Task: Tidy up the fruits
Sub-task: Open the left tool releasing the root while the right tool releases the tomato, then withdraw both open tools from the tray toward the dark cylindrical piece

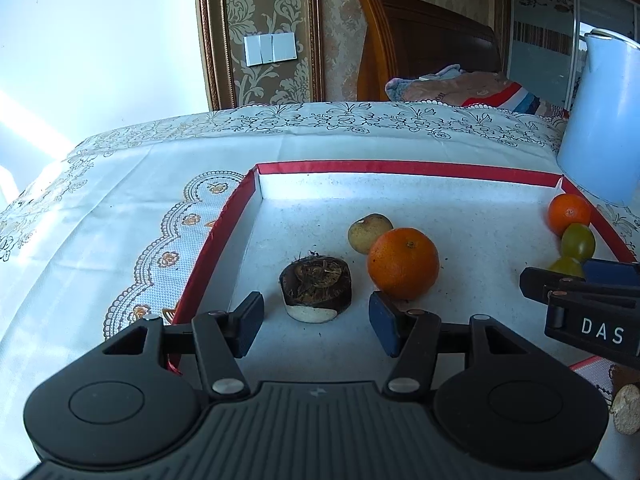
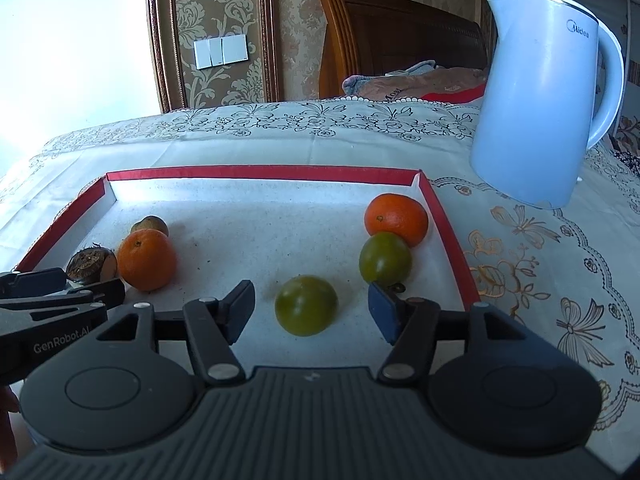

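A red-rimmed tray [image 1: 400,168] [image 2: 260,173] holds the fruit. On its left side lie a dark brown water chestnut [image 1: 316,290] [image 2: 91,265], an orange [image 1: 403,264] [image 2: 146,259] and a small yellowish fruit [image 1: 369,233] [image 2: 150,224]. On its right side lie another orange [image 1: 569,213] [image 2: 396,219] and two green tomatoes [image 2: 385,259] [image 2: 306,305]. My left gripper [image 1: 316,324] is open with the chestnut just ahead between its fingers. My right gripper [image 2: 310,312] is open around the nearer green tomato.
A light blue electric kettle [image 2: 544,96] [image 1: 600,120] stands on the lace tablecloth [image 1: 120,200] right of the tray. A bed headboard [image 2: 400,40] and bedding lie beyond the table. A pale round object [image 1: 626,408] shows at the left wrist view's right edge.
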`<state>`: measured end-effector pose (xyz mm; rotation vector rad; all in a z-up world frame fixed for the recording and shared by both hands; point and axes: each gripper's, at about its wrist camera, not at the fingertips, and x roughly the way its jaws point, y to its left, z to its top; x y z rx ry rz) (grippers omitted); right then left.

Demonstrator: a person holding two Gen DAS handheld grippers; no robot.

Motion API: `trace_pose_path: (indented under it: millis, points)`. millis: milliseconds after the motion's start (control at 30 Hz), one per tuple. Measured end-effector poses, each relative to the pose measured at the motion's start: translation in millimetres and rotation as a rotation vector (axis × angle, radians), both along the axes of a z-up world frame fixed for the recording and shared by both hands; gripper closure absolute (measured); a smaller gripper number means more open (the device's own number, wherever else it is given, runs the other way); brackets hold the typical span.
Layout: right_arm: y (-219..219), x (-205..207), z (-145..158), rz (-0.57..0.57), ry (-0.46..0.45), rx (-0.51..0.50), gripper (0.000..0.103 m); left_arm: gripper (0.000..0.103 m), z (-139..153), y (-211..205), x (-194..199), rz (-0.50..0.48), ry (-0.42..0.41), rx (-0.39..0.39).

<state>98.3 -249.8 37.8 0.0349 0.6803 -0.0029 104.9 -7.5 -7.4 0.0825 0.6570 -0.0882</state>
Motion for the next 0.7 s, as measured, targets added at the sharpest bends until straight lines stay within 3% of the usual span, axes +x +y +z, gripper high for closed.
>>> trace_pose_path:
  millis: [700]
  points:
    - [-7, -26, 6, -0.023, -0.04, 0.013, 0.039, 0.045, 2, 6, -19, 0.01, -0.033, 0.008]
